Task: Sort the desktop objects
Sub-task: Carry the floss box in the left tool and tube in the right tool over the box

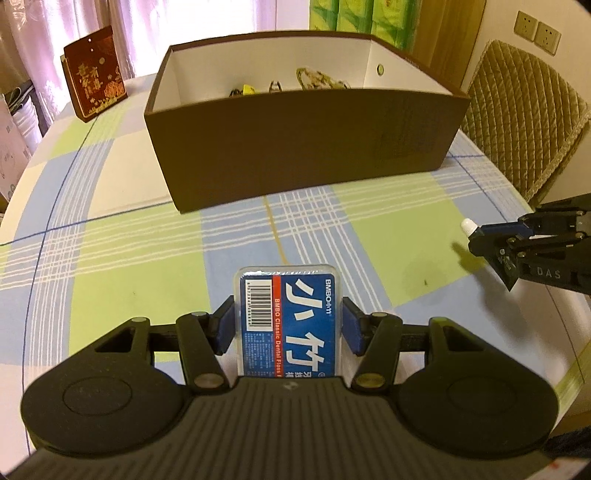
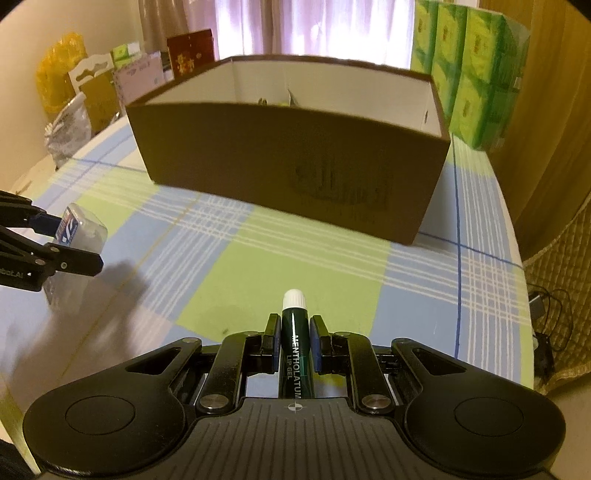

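The left gripper (image 1: 289,325) pinches a blue dental floss box (image 1: 287,317) between its two pads, one on each side. The box is held above the table. The right gripper (image 2: 294,341) squeezes a dark green lip gel tube (image 2: 294,347), and the tube's white cap points ahead, toward 12 o'clock.

From the left gripper, the right one shows at 3 o'clock. From the right gripper, the left one shows at 9 o'clock.

Under both lies a tablecloth (image 1: 388,229) with green, blue and white squares. A big brown box (image 1: 295,144) sits on it at 12 o'clock, open on top, white inside, with some small things in it.

Past the box hang pale curtains (image 2: 314,26). A red gift box (image 1: 96,74) stands at 11 o'clock from the left gripper. Green packs (image 2: 472,70) are stacked at 1 o'clock from the right gripper. A padded chair (image 1: 524,122) stands by the table at 2 o'clock from the left gripper.
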`<state>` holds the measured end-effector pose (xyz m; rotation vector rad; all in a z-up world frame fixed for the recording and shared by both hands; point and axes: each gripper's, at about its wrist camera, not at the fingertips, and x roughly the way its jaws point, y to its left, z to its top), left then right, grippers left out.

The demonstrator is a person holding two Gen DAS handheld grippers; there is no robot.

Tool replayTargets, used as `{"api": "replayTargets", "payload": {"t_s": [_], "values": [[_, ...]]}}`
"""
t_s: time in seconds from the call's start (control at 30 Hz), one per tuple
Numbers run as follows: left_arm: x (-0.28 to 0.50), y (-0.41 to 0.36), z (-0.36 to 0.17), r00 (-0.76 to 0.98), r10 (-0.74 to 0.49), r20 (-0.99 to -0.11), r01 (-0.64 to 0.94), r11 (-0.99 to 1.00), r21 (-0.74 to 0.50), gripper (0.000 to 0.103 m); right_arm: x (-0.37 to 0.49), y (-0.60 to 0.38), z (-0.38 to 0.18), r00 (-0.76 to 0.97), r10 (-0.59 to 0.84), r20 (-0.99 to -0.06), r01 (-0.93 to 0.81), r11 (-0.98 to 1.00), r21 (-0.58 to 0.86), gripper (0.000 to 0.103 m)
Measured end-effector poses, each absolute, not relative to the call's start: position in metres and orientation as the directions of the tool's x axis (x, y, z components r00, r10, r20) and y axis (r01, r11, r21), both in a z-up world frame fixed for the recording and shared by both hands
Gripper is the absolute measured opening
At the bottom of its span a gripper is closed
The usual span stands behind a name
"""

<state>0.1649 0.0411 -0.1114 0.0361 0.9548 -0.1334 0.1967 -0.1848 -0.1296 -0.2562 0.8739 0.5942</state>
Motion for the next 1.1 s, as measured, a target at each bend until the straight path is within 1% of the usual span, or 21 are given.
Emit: {"api": "replayTargets", "payload": {"t_s": [0.5, 1.1], "values": [[0.167, 0.037, -0.094, 0.607, -0.119, -0.786, 0.150, 0.988, -0.034, 0.052, 0.194, -0.185, -0.113, 0.517, 0.419, -0.746, -0.587, 0.808, 0.047, 0.013], [0.176, 0.037, -0.086, 0.622, -0.118, -0.774, 0.153, 0.988, -0.027, 0.052, 0.201, -0.185, -0.098, 0.531, 0.450, -0.718, -0.588, 0.806, 0.071, 0.013]]}}
